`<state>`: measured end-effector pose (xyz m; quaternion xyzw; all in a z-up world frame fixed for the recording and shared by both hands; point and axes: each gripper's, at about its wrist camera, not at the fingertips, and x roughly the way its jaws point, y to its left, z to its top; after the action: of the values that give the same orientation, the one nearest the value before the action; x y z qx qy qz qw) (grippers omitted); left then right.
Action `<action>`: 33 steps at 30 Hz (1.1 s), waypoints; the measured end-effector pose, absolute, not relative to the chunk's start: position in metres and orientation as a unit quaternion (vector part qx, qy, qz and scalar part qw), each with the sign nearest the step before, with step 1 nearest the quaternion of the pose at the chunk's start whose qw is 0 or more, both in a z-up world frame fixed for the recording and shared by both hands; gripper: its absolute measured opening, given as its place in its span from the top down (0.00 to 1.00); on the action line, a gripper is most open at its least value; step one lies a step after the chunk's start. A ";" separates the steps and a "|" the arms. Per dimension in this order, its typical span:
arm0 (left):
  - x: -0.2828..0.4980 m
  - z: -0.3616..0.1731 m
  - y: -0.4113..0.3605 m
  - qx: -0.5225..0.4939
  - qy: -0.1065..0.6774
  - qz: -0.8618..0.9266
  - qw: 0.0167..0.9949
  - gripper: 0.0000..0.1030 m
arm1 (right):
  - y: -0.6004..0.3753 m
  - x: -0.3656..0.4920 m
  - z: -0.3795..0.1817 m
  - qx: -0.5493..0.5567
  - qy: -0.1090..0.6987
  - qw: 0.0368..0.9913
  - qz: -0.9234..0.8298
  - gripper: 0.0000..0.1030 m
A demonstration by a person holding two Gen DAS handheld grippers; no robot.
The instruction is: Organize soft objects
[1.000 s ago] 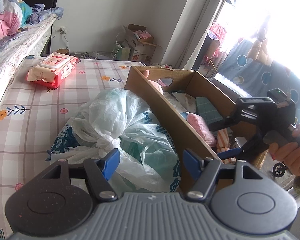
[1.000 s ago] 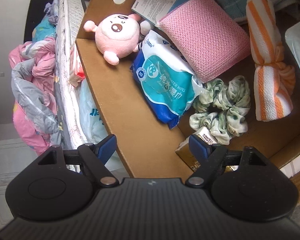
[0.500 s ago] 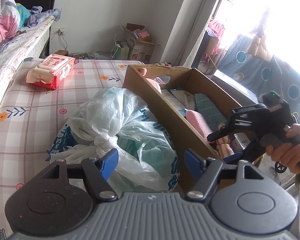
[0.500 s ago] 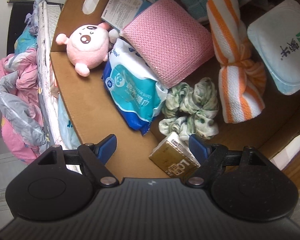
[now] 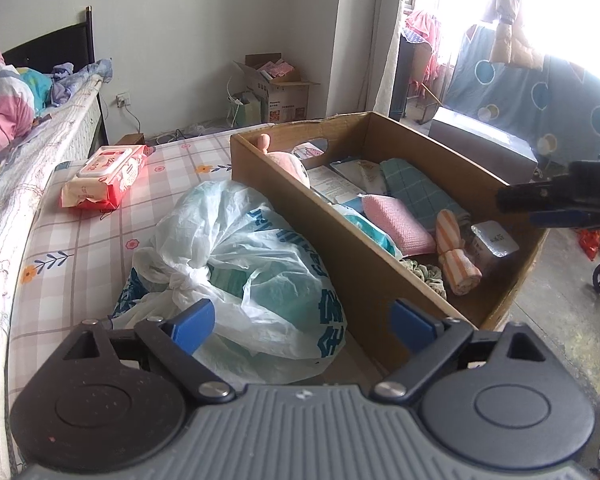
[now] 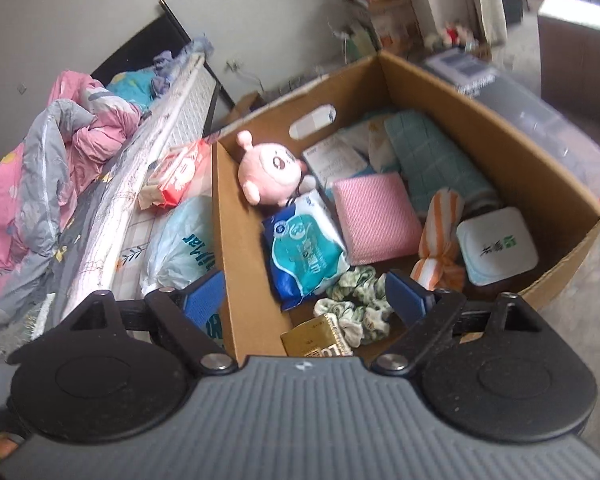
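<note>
Both grippers' fingers are spreading wide and empty: left gripper (image 5: 302,322) hovers over a tied plastic bag (image 5: 236,264), right gripper (image 6: 304,290) above the cardboard box (image 6: 500,144) of soft things just ahead

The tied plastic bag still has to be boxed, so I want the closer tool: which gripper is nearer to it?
Left. The left gripper hangs right over the plastic bag, jaws opening, empty. The right gripper straddles the cardboard box wall beside the bag.
</note>
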<state>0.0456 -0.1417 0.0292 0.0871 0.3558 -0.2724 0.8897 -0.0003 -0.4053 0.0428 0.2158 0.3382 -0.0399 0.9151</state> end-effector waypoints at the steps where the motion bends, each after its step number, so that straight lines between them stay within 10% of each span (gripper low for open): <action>1: 0.043 0.029 -0.142 0.088 0.354 -0.268 0.892 0.06 | -0.400 -0.012 0.046 0.201 0.320 0.924 -0.049 0.10; 33: -0.006 0.026 -0.110 0.081 0.406 -0.035 0.910 0.00 | -0.318 -0.065 0.024 0.082 0.346 0.930 -0.088 0.01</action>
<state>-0.0057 -0.1101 0.0264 0.0814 0.4060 -0.0350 0.9096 -0.0649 -0.3181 0.0235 0.0825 0.3459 -0.0879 0.9305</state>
